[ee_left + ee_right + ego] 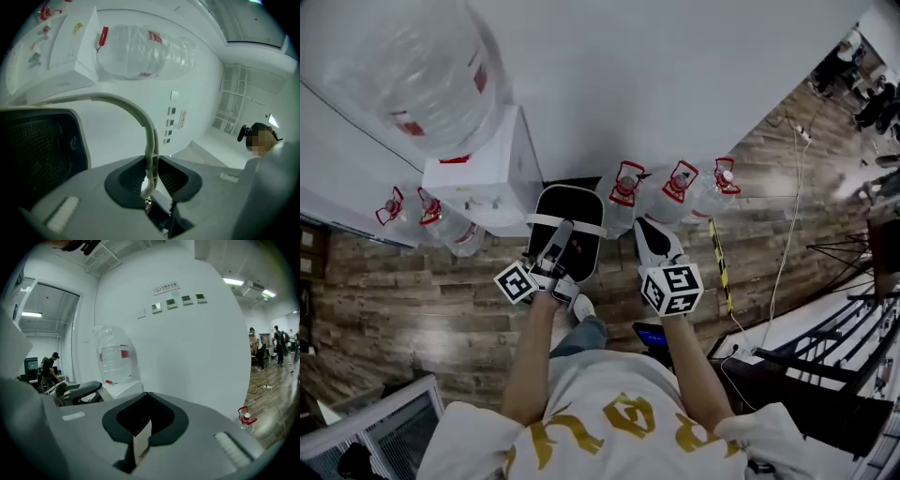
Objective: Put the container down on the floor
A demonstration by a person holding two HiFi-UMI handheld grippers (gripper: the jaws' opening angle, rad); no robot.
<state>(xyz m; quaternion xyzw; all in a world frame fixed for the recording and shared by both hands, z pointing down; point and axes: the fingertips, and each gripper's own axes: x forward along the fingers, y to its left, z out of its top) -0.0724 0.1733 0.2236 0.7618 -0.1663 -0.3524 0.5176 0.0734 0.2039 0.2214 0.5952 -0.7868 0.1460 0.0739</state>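
Left gripper (151,174) is pinching the pale carry handle (123,104) of the black container (40,150). Its jaws are clamping the strap edge-on, and the strap is arching away to that gripper's left, where the bin body is showing. In the head view the left gripper (558,246) is gripping over the container (572,267), w/ the handle (565,223) crossing the bin just ahead of the jaws. The bin's long axis is running straight ahead of the gripper, toward the wall. Right gripper (139,430) is riding w/ jaws pressed together on nothing. It is sitting just beside the container's right flank, approx. level w/ the left one, so the left is the carrying hand. Judged from the hang of the handle, the bin is probably hanging clear of the wood floor (412,300), directly beneath the left gripper. The coming move is thus turning on a straight descent. Water jugs (623,187) are standing ahead of the bin, along the wall.
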